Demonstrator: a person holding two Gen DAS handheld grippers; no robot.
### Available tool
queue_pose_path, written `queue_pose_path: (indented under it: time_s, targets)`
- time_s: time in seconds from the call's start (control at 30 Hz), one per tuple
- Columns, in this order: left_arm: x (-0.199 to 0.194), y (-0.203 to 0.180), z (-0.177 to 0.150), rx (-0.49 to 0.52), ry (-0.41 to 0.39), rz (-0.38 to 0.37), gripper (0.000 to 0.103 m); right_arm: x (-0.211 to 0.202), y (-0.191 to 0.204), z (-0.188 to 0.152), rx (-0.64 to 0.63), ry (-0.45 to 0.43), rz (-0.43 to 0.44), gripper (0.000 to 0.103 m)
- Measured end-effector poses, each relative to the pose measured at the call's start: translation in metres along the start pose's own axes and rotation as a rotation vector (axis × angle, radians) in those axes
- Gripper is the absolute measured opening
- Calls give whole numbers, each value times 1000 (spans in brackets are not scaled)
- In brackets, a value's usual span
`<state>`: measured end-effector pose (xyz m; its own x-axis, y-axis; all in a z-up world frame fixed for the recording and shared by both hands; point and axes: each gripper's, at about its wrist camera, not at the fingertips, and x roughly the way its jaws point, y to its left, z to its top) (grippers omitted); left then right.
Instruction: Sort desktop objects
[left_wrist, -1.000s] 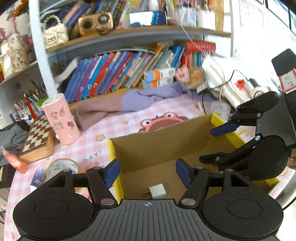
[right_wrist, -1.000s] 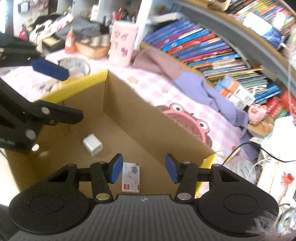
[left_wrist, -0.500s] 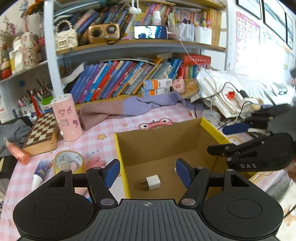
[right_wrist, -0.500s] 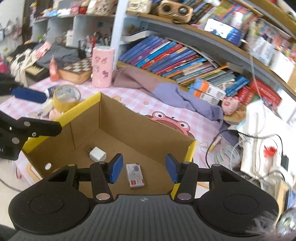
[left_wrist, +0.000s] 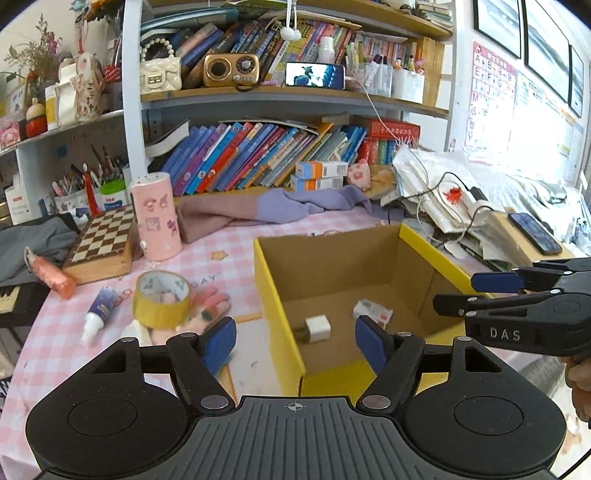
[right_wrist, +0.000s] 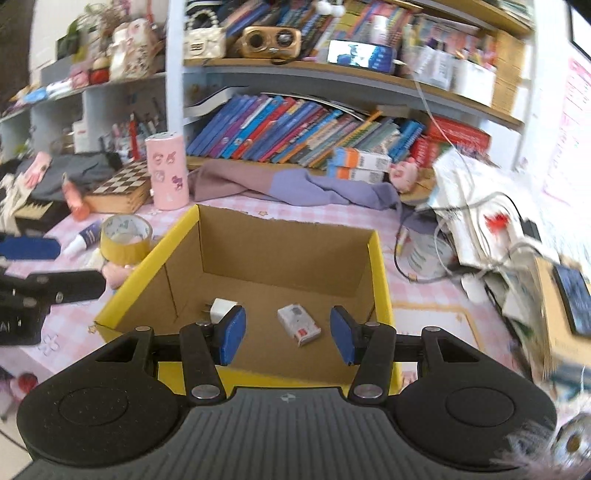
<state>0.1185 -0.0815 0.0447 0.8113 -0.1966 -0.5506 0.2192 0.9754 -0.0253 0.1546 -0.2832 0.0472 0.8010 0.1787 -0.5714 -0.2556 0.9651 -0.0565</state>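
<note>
I am reading "DAS" on my right gripper (left_wrist: 480, 295); both it and my left gripper (left_wrist: 295, 341) are hanging spread, empty, near the cardboard box (left_wrist: 275, 291), tape roll (left_wrist: 161, 301) lying left.

Open cardboard box (left_wrist: 334, 258), yellow rim, brown inside, sits on pink checked cloth. Inside on floor: white charger plug (left_wrist: 317, 329) near left, prongs pointing left; small white packet w/ red end (left_wrist: 372, 312) just right of it, lying flat, apart. Left of box: yellow tape roll (left_wrist: 161, 299) upright on edge-down, glue bottle (left_wrist: 96, 312) lying on side, pink toy (left_wrist: 207, 306) touching roll.
</note>
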Motion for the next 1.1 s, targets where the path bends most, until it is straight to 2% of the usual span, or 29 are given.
queue_pose_path:
  time_s: [0.23, 0.53, 0.77, 1.1]
  targets:
    - [-23, 12, -24, 1, 23, -16, 73, -30, 28, -27, 77, -6, -80, 48]
    - [-52, 32, -60, -12, 40, 1, 76, -62, 69, -64, 127, -16, -169, 49]
    - [-64, 46, -80, 6, 79, 12, 76, -71, 104, -89, 119, 14, -172, 51]
    - [-78, 63, -90, 22, 84, 36, 76, -66, 132, -92, 118, 44, -132, 52]
